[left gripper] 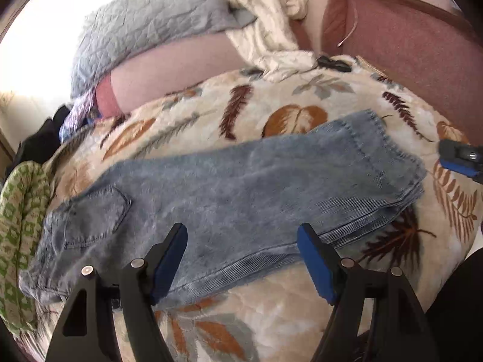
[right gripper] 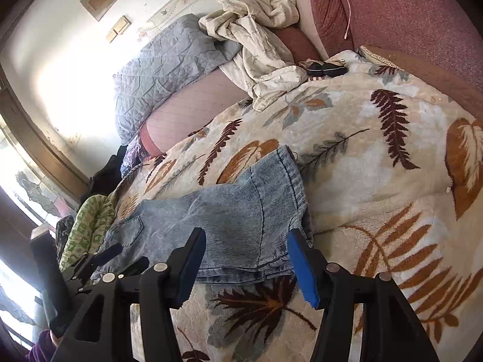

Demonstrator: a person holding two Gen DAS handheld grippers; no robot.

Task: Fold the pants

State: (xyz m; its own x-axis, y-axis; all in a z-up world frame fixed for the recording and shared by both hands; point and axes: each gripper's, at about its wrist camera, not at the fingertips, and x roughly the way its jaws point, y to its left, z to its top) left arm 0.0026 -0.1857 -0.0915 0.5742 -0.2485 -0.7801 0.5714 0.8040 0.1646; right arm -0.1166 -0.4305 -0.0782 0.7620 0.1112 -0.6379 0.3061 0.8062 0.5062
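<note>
- Bedroom scene, leaf-print fleece blanket (left gripper: 302,90) covering the bed, plush and bumpy; pink headboard cushion (left gripper: 407,45) sitting upper right.
- Pants (left gripper: 226,187) lying across frame center in the left wrist view, light blue washed denim, ribbed texture, already halved leg over leg; waist and back pocket pointing lower left, hems pointing right.
- Left gripper (left gripper: 241,259) hovering low over the near edge of the legs, fingers spread wide, gripping nothing.
- Right gripper (right gripper: 246,259) hovering by the hem end, lower center of the right wrist view, fingers also wide apart and holding nothing.
- Step in hand, as I'm reading it: lengthwise fold done, crosswise fold pending.
- Next move is probably calling for pinching all hem layers together and carrying them toward the waist; stacked denim is looking thick, so layers may be slipping.
- Gray quilted pillow (left gripper: 145,27) and crumpled cream sheet (left gripper: 265,30) sitting upper center; green patterned cloth (left gripper: 21,226) bunching at left edge.
</note>
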